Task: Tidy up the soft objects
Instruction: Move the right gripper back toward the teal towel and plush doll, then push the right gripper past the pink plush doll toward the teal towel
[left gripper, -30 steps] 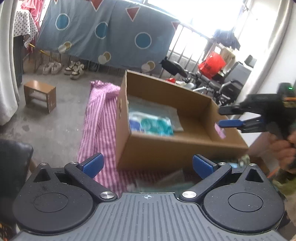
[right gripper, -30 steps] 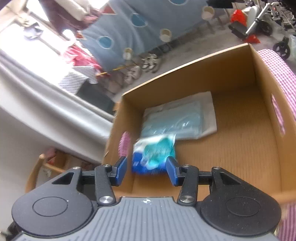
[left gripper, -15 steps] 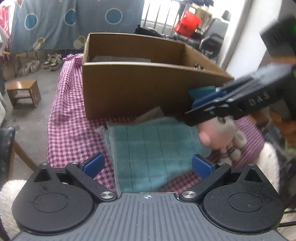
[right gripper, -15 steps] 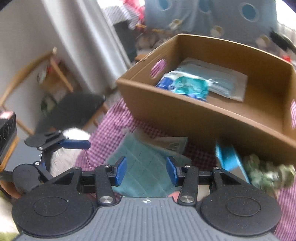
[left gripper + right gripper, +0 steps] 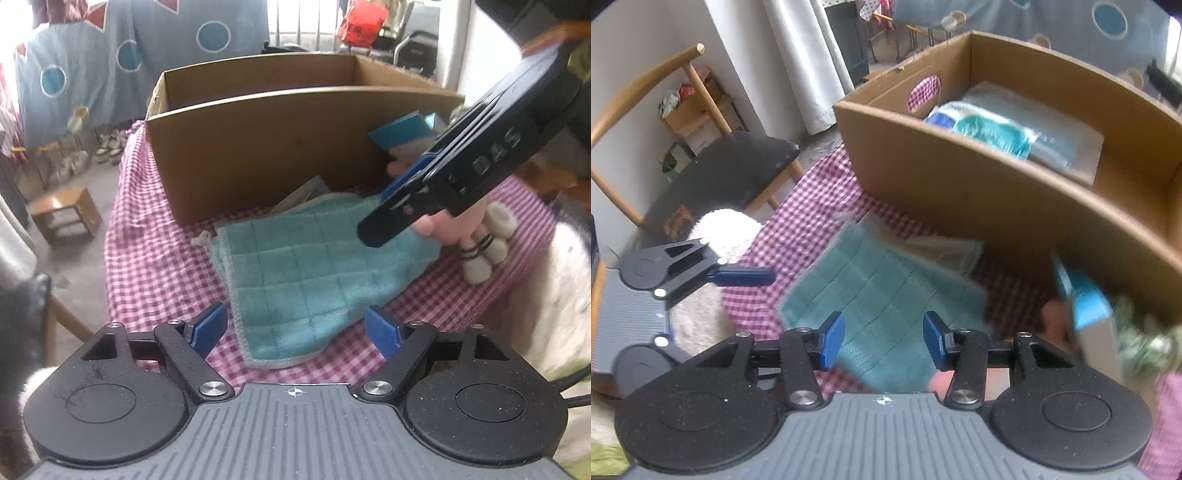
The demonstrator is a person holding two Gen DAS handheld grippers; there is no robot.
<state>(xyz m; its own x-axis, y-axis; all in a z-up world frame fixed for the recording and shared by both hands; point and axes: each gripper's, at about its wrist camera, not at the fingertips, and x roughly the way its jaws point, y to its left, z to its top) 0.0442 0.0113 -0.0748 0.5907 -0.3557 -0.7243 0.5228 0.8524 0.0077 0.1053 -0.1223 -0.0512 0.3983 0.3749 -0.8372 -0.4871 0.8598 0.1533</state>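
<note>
Left wrist view: mounted behind the left gripper point(image 5: 295, 328), angled downward from close range at the teal cloth point(image 5: 314, 273) at frame centre, the cardboard box point(image 5: 266, 147) beyond in the upper half. Right wrist view: mounted behind the right gripper point(image 5: 884, 341), likewise tilted down and close, looking from the opposite side, box at upper right. Both views share cloth, box and checked tablecloth point(image 5: 155, 258); each shows the other gripper at a frame edge.
</note>
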